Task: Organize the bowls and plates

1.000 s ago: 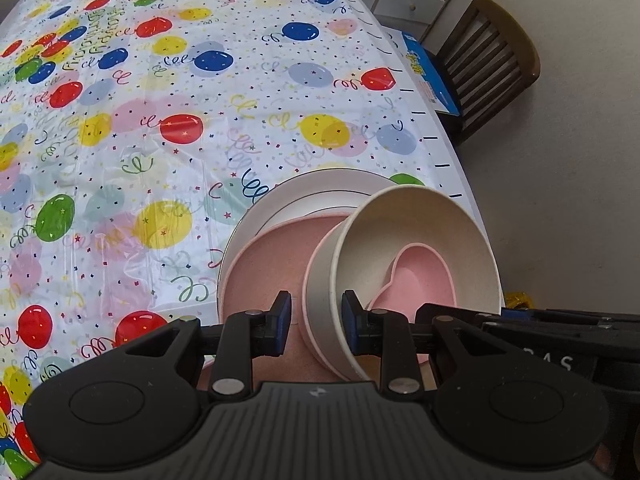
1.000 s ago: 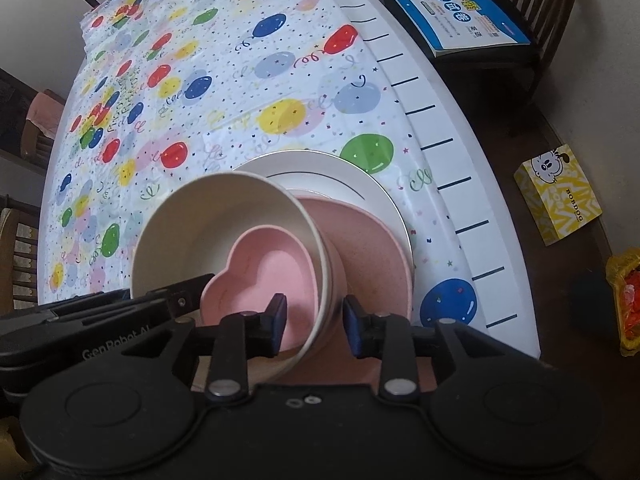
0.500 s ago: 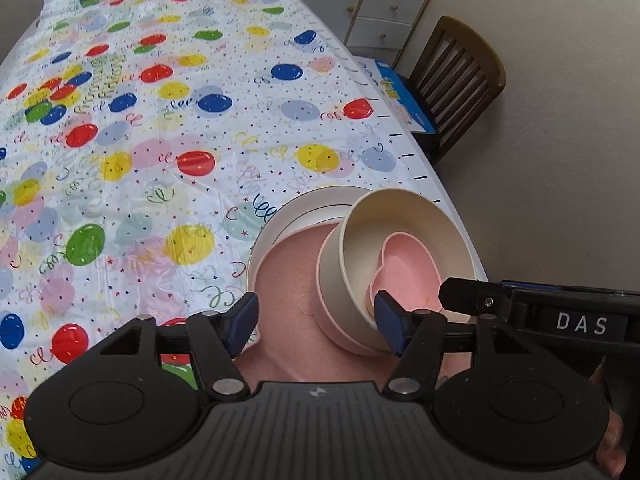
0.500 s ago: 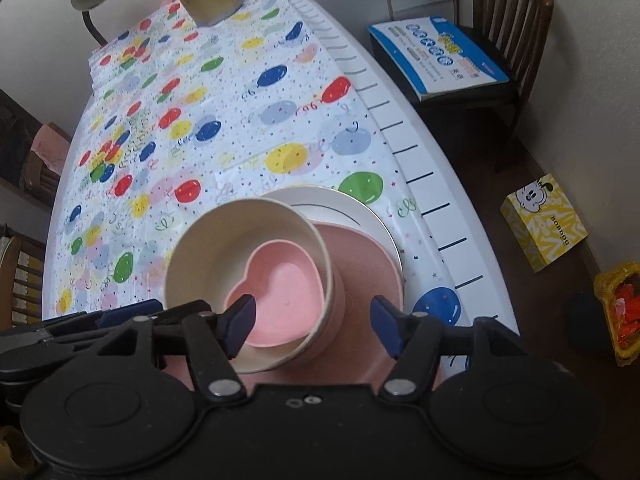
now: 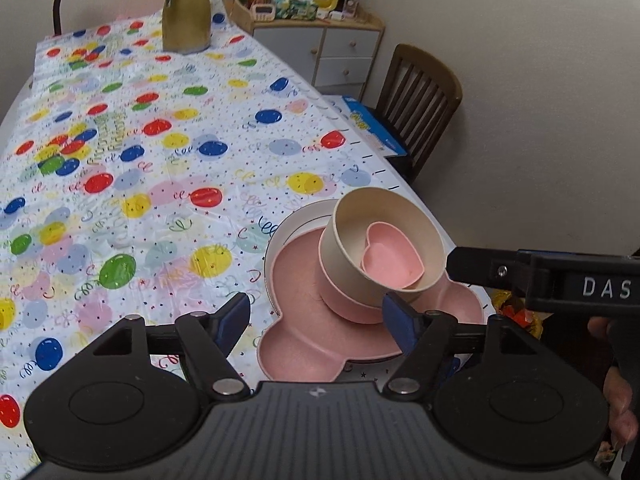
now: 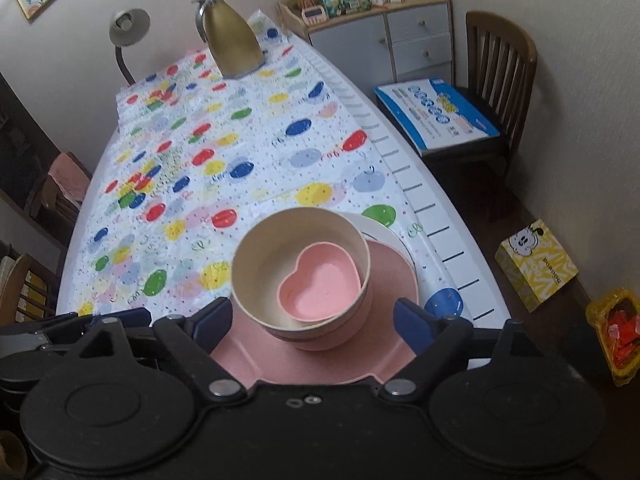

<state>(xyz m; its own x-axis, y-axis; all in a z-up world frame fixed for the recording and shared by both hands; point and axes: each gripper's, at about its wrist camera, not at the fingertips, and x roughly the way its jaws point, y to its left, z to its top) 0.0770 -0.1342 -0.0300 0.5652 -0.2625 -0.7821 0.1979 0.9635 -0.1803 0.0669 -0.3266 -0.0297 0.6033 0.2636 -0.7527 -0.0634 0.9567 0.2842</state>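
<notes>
Soft, even daylight fills both fisheye views, sharp at the centre and bowed with dark vignetted corners at the edges, while the glossy balloon-printed plastic cloth over the surface (image 5: 152,184) shows pale glare patches and the gold metal jug (image 6: 234,46) carries a dull sheen.

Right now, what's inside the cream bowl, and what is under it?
Inside the cream bowl sits a pink heart-shaped dish. Under it: a pink bowl, a pink plate, then a white plate, mostly covered.
</notes>
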